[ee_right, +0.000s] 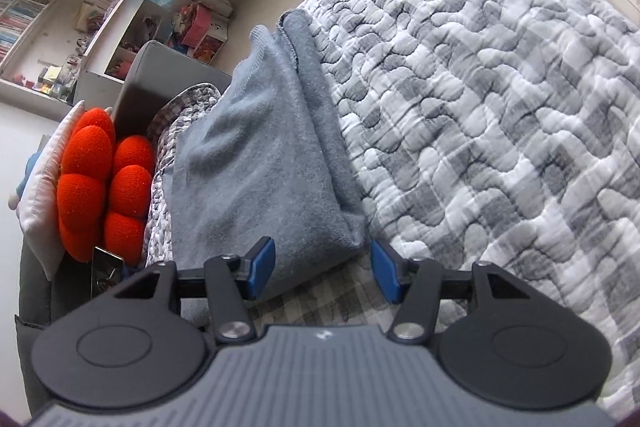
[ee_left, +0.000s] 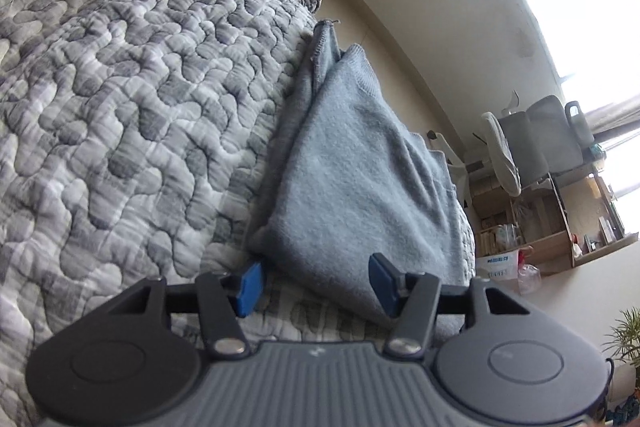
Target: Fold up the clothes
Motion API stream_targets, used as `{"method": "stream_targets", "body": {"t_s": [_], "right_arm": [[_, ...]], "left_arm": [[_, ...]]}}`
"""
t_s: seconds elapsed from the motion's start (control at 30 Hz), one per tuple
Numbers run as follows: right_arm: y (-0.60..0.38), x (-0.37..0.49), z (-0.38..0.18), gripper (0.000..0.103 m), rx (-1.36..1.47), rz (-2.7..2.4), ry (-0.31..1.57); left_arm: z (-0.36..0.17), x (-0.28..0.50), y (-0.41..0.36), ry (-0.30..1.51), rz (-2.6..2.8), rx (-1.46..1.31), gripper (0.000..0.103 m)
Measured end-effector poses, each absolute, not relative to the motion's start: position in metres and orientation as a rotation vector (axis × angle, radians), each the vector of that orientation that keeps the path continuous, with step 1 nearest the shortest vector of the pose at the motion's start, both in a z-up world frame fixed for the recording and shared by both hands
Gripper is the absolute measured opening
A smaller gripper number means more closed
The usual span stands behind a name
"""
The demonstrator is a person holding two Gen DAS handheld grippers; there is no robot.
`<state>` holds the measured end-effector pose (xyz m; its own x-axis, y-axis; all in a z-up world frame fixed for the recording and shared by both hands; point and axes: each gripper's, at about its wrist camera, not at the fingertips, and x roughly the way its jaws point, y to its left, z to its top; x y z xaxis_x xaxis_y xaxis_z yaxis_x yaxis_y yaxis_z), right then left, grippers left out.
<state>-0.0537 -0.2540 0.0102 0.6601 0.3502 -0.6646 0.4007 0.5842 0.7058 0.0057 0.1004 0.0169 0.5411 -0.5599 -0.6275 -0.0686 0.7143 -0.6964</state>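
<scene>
A folded grey-blue sweater (ee_left: 352, 167) lies on a bed covered by a grey and white quilted bedspread (ee_left: 120, 107), close to the bed's edge, beyond which the pale floor shows. In the left wrist view the left claw (ee_left: 316, 281) is released, its blue pads (ee_left: 250, 285) standing apart on either side of the sweater's near folded end; one pad sits just beside the corner of the fold, the other over the cloth, and neither presses on it. In the right wrist view the right claw (ee_right: 324, 273) is likewise released, its pads (ee_right: 262, 267) spread around the other near corner of the same sweater (ee_right: 256, 163), with nothing clamped between them. Both claws point down at a slant toward the bedspread (ee_right: 480, 87). An orange-red puffy cushion (ee_right: 100, 187) rests against a grey headboard beyond the sweater, near the bed's far end.
</scene>
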Motion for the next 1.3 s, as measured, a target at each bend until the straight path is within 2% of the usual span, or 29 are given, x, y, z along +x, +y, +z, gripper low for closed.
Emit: {"method": "stream_targets", "body": {"t_s": [0.17, 0.27, 0.33, 0.37, 0.43, 0.53, 0.6, 0.93, 1.3], "right_arm": [[-0.253, -0.052, 0.009, 0.057, 0.99, -0.042, 0.865], [-0.25, -0.05, 0.009, 0.057, 0.972, -0.043, 0.854], [-0.248, -0.049, 0.01, 0.056, 0.958, -0.039, 0.852], [-0.248, -0.048, 0.009, 0.052, 0.953, -0.039, 0.851], [-0.248, -0.047, 0.009, 0.033, 0.929, -0.057, 0.86], [-0.249, -0.046, 0.007, 0.017, 0.92, -0.068, 0.865], [-0.249, -0.047, 0.009, 0.015, 0.915, -0.069, 0.854], [-0.25, -0.056, 0.023, 0.011, 0.881, -0.028, 0.783], [-0.243, -0.109, 0.026, 0.011, 0.889, -0.011, 0.783]], "left_arm": [[0.019, 0.006, 0.095, 0.933, -0.292, -0.701, 0.057], [0.02, 0.008, 0.09, 0.912, -0.272, -0.676, 0.049], [0.018, 0.008, 0.091, 0.905, -0.249, -0.667, 0.035], [0.018, 0.008, 0.093, 0.902, -0.241, -0.663, 0.033], [0.018, 0.009, 0.094, 0.896, -0.233, -0.66, 0.024], [0.018, 0.007, 0.096, 0.884, -0.233, -0.651, 0.016], [0.02, 0.005, 0.096, 0.872, -0.23, -0.638, 0.013], [0.038, -0.014, 0.096, 0.812, -0.207, -0.603, 0.01], [0.042, -0.069, 0.097, 0.818, -0.187, -0.586, 0.01]]}}
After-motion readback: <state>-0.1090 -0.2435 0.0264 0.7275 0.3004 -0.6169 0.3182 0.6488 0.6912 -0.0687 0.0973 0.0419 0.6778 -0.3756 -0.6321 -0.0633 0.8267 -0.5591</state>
